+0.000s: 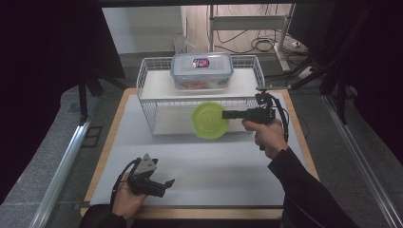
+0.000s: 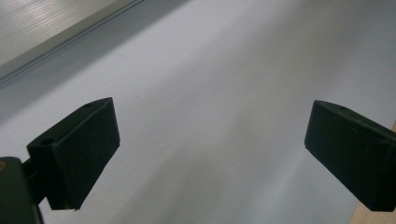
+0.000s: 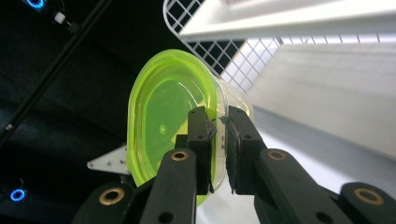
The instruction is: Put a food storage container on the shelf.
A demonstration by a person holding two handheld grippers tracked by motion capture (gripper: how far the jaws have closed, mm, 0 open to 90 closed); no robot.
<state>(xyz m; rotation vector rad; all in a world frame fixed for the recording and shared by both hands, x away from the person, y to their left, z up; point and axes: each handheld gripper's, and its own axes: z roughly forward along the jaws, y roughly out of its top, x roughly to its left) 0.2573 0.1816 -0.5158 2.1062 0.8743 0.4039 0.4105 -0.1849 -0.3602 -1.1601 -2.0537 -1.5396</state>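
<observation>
Right gripper (image 1: 227,114) clamped on rim of lime-green lidded container (image 1: 209,120), near front of white wire rack (image 1: 147,102): best kept level, clearing rack's lower shelf edge.

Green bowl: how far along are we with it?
Done: the right tool is shut on the rim of the green bowl, which is lifted off the table. In hand: carrying it in front of the wire rack. Left: setting it down; the left tool waits open.
</observation>
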